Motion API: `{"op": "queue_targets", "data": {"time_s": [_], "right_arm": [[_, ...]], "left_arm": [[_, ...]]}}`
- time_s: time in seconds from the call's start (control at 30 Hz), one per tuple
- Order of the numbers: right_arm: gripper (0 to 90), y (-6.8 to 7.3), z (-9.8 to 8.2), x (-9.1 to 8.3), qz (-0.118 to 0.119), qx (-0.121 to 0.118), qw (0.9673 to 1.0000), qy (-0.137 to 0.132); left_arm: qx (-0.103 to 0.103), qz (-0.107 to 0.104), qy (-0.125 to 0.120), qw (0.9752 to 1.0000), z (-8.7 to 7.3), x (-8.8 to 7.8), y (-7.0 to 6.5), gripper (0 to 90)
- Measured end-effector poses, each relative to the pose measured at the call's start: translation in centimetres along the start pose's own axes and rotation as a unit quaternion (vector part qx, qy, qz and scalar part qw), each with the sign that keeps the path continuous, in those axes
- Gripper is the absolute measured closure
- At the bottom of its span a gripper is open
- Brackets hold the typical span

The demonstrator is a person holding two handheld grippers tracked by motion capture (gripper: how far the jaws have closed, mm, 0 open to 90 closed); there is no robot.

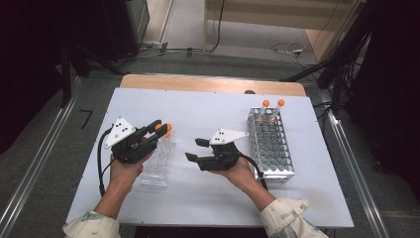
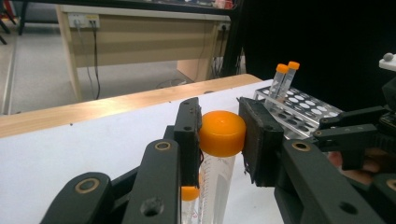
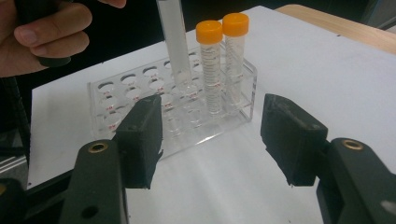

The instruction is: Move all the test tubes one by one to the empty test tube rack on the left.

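- Two tools are mine here: my left tool (image 2: 219, 135) is clenched on the orange cap of a tube (image 2: 221, 132), and my right tool (image 3: 212, 140) is released, with nothing between its jaws.
- The held tube hangs upright over the clear rack (image 1: 159, 161), which sits near the surface's left edge; its lower end looks just above or barely inside a hole, and I cannot tell which.
- Two more capped tubes (image 3: 222, 60) stand in that rack's end, and two capped tubes (image 1: 272, 106) stand at the far end of the metal rack (image 1: 271, 145) toward the right edge.
- I judge the step to be carrying this tube out of the clear rack toward the metal one.
- Next I need to lift straight up until the tip clears, then cross over without tilting.
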State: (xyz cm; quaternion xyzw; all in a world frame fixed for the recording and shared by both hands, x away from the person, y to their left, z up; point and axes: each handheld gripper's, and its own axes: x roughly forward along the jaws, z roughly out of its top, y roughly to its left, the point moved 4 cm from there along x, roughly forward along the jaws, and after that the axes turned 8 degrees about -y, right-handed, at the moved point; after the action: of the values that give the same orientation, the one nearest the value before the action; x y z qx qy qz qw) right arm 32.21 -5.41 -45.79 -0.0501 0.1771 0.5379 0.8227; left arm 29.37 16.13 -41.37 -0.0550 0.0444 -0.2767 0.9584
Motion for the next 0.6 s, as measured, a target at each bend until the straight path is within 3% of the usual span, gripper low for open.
{"op": "queue_targets", "data": {"time_s": [0.47, 0.6], "right_arm": [[37.8, 0.1, 0.0, 0.0, 0.0, -0.001, 1.0, 0.0], [38.1, 0.1, 0.1, -0.1, 0.001, -0.001, 1.0, -0.002]], "left_arm": [[0.005, 0.005, 0.014, 0.9999, -1.4, 0.5, 0.6, 69.7], [0.022, -0.005, 0.023, 0.9995, -2.0, 0.6, 0.5, 69.7]]}}
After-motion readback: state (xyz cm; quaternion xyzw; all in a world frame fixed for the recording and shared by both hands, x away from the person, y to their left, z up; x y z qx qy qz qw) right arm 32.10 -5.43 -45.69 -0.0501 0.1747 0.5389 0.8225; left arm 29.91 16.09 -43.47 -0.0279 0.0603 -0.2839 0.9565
